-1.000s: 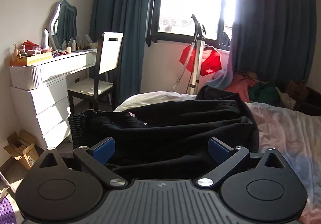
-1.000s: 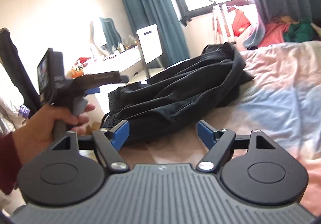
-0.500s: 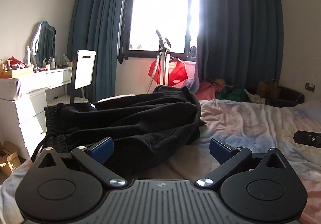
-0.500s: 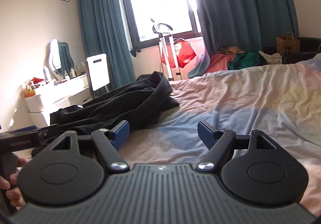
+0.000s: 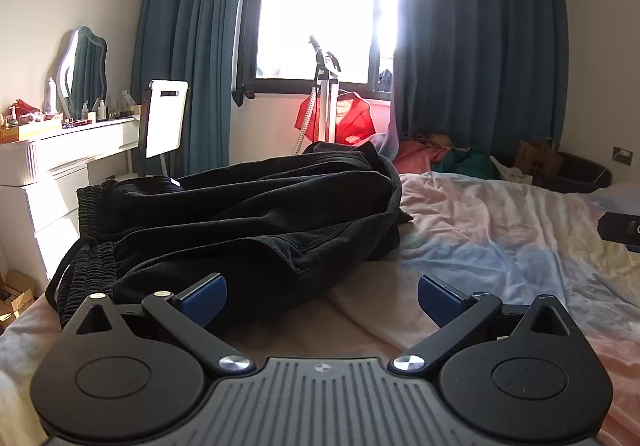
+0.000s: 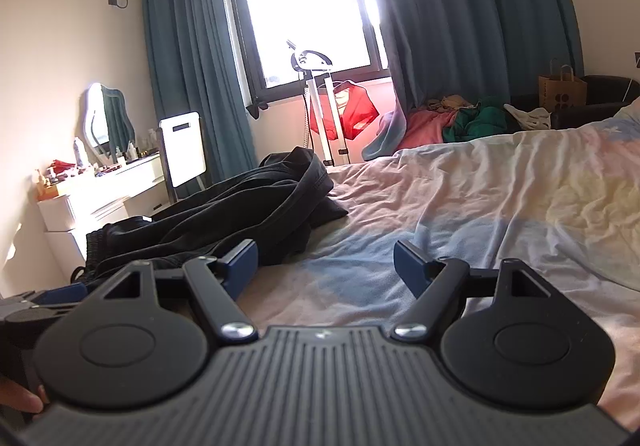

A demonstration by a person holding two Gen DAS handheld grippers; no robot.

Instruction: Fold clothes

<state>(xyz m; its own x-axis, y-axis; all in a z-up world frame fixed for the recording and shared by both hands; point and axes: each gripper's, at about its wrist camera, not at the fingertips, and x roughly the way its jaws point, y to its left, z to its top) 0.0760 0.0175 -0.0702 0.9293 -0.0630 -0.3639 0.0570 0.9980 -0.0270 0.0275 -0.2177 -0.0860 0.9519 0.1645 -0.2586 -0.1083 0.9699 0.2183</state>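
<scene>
The left gripper [image 5: 322, 296] was spread wide and held nothing; its left blue pad [image 5: 204, 296] sat just beside the black garment with a ribbed elastic waistband [image 5: 248, 214]. The right gripper [image 6: 325, 266] was likewise spread and empty above the pastel, wrinkled bedsheet [image 6: 500, 206]. The garment lay bunched in loose layers at the bed's left edge. Whether this was a finished fold could not be judged. Any grasp should pinch a single hem edge, not stacked layers.

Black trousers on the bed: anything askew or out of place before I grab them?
The black trousers with the elastic waistband lie bunched, far end heaped, drawstring dangling off the pastel bedsheet. Nothing damaged.
</scene>
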